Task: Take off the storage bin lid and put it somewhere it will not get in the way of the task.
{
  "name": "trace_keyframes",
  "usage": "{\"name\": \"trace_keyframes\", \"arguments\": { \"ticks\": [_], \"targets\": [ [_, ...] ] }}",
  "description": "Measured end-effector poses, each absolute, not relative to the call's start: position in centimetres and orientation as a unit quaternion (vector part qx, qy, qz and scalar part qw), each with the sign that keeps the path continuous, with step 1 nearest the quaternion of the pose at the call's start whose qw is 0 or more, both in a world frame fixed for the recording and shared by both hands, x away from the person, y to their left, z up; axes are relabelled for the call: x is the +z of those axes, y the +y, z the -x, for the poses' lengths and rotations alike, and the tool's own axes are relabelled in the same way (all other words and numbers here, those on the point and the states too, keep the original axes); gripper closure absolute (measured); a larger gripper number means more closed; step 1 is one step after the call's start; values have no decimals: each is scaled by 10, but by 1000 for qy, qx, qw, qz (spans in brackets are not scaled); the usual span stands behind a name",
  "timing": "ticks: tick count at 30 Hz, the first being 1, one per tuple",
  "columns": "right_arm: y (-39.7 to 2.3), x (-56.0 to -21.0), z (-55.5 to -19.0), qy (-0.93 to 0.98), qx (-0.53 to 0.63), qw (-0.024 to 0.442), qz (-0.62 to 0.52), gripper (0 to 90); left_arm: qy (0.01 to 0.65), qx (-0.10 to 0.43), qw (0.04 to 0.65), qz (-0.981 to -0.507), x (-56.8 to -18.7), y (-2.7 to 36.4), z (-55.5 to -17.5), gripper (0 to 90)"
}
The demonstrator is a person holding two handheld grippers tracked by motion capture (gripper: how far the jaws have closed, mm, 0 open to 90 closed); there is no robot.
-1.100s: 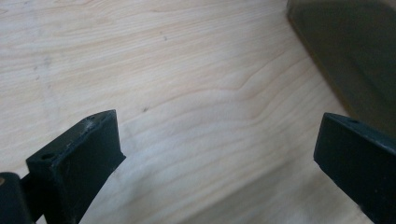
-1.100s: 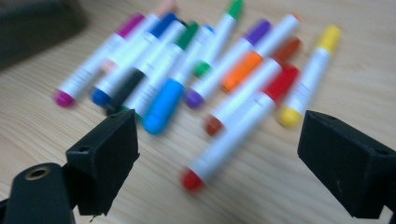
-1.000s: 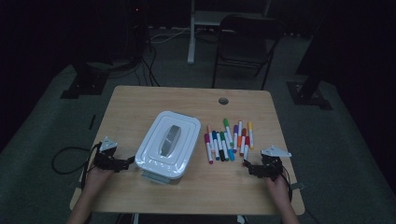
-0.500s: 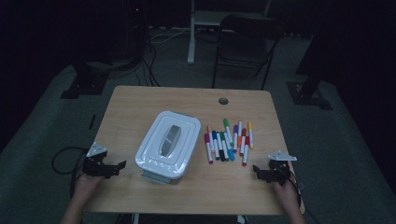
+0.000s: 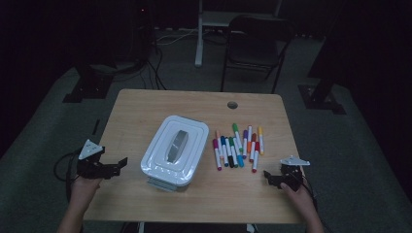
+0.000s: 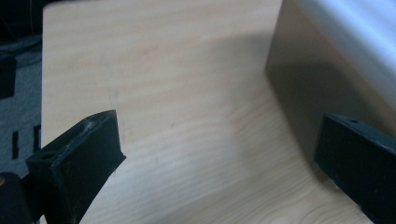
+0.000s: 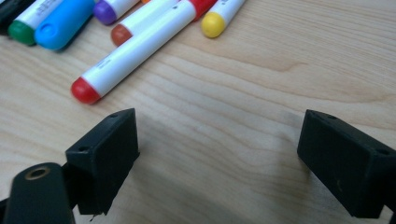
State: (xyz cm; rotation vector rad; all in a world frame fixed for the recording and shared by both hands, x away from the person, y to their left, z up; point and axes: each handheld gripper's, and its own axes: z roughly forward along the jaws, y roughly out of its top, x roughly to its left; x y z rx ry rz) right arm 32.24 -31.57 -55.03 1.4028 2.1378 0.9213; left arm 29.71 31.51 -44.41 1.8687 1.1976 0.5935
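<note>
Grey print runs along the white barrels of the markers in the right gripper view, but it is too blurred and cropped to read, and the white lidded plastic box [image 5: 170,152] shows no label. The right gripper [image 7: 217,154] hovers low over the light wooden table [image 5: 145,111] with its jaws spread wide and nothing between them; the red-capped white marker [image 7: 135,49] lies just ahead of its left-hand jaw, with the yellow-capped marker [image 7: 222,16], a brown-capped one, a blue cap and a green cap beyond it. The left gripper [image 6: 215,158] also has its jaws spread wide over bare wood, and the box wall rises just beside its right-hand jaw, apart from it. The high view adds the whole layout: the box sits mid-table with a grey handle on its lid, the row of coloured markers [image 5: 238,148] lies to its right, the left gripper [image 5: 99,167] is at the table's left edge and the right gripper [image 5: 282,177] is near the front right corner.
</note>
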Motion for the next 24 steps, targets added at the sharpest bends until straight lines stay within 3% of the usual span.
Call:
{"name": "trace_keyframes", "arguments": {
  "ticks": [10,24],
  "targets": [
    [-312,-550,-324,761,328,214,-517,121,418,229,439,-761,-407,280,-291,17],
    [-312,-550,-326,764,328,214,-513,121,353,194,451,-796,-392,226,-300,17]
  ]
}}
